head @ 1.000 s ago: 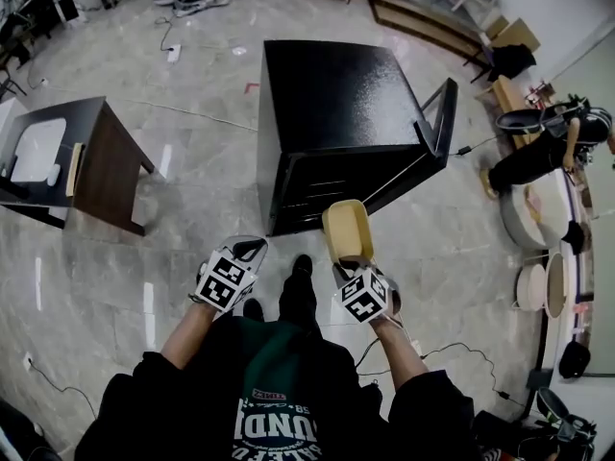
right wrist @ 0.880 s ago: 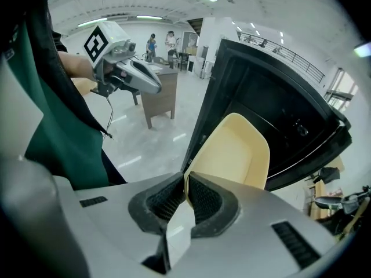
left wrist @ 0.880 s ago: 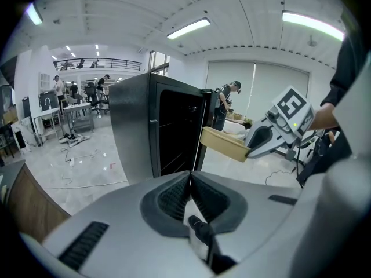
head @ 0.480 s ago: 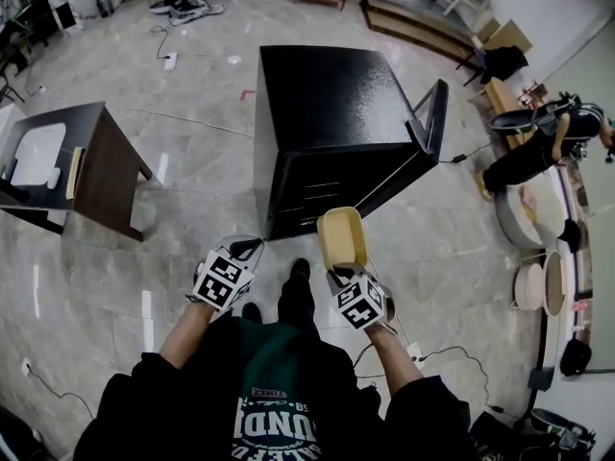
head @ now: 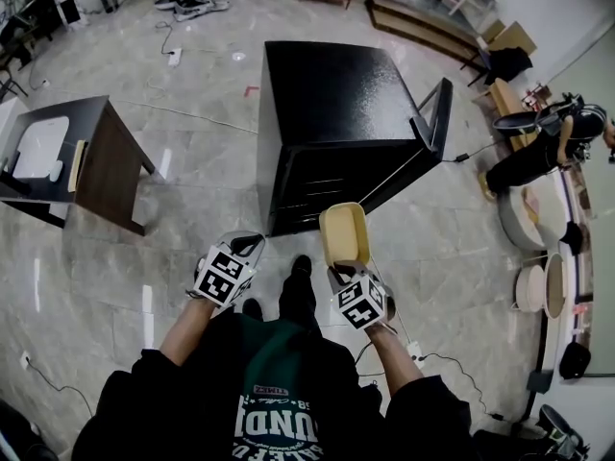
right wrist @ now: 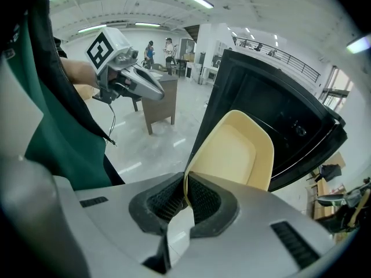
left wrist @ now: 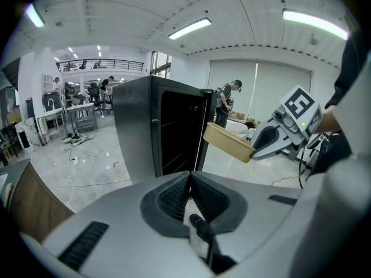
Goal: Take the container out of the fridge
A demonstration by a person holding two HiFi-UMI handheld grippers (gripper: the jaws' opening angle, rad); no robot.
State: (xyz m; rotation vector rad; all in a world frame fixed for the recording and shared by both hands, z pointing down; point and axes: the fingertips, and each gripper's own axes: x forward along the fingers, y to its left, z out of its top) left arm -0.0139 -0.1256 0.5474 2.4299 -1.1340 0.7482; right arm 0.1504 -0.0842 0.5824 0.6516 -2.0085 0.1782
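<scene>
Container [head: 344, 233] sits outside fridge [head: 336, 104], at its open front. Right gripper [head: 348, 269] tilts steeply down, fingers [right wrist: 204, 200] pinched on container rim. Left gripper [head: 248, 248] level beside it, fingers [left wrist: 174, 198] closed together, empty.

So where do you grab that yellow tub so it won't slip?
Grab the container by the thin rim at its short end nearest the person, coming in from the person's side. It is a shallow, open tub, so one jaw fits inside the wall and the other outside. The right hand-held gripper pinches it just there.
</scene>
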